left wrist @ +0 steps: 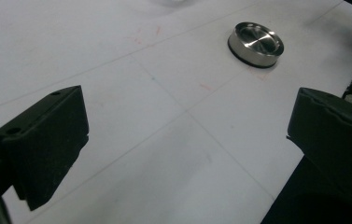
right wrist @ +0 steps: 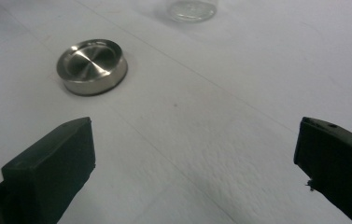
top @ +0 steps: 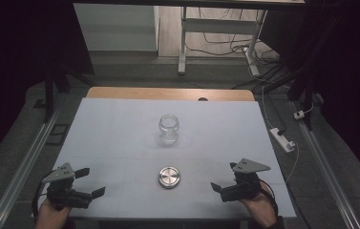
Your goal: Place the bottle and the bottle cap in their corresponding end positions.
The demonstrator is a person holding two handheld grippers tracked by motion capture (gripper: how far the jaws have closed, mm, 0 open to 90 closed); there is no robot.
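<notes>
**Open jaws, a slick lid and a glass jar waiting**

My left gripper (top: pixel 83 183) sat at the near left corner of the worktop (top: pixel 120 129) with its black jaws spread wide and nothing between them. My right gripper (top: pixel 230 179) mirrored it at the near right, jaws equally far apart and empty. Both pairs were blocky, matte and hard-edged.

Between my two hands, near the front edge, lay a round metal lid (top: pixel 169 177): low, brushed and shiny, with a shallow dished top and a dark ring at its base. Farther back, well apart from it, stood an upright clear glass jar (top: pixel 168 130) with a narrowed neck and an open mouth.

I judged the lid the riskier piece. Its smooth curved wall offered flat jaws little purchase, so a squeeze placed off-centre could have shot it sideways across the white sheet. The jar looked light and slippery too; a nudge from one side could have tipped it, and it might have rolled toward the edge.
</notes>
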